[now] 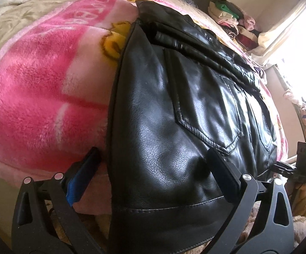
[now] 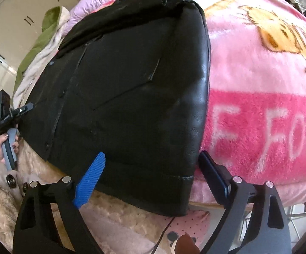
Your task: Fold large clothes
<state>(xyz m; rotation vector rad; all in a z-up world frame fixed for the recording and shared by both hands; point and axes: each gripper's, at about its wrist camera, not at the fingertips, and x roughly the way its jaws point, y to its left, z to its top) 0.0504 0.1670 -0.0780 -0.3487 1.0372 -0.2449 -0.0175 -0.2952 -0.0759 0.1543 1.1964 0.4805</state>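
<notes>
A black leather jacket (image 1: 184, 110) lies flat on a pink fleece blanket (image 1: 36, 105), sides folded in, hem toward me. My left gripper (image 1: 153, 156) is open, straddling the jacket's left hem corner: one finger on the blanket, the other on the leather below a pocket. In the right wrist view the jacket (image 2: 131, 84) fills the middle on the pink blanket (image 2: 258, 116). My right gripper (image 2: 153, 160) is open across the right hem corner, its right finger at the jacket's edge. The left gripper's body (image 2: 4, 114) shows at far left, held by a hand.
A pile of folded clothes (image 1: 233, 19) sits at the far end near a bright window (image 1: 301, 31). A beige bedspread (image 1: 9, 21) and a pale pink quilt (image 2: 89, 6) lie beyond. A fluffy beige garment (image 2: 15, 201) hangs below the bed's near edge. White wardrobe doors (image 2: 26, 10) stand behind.
</notes>
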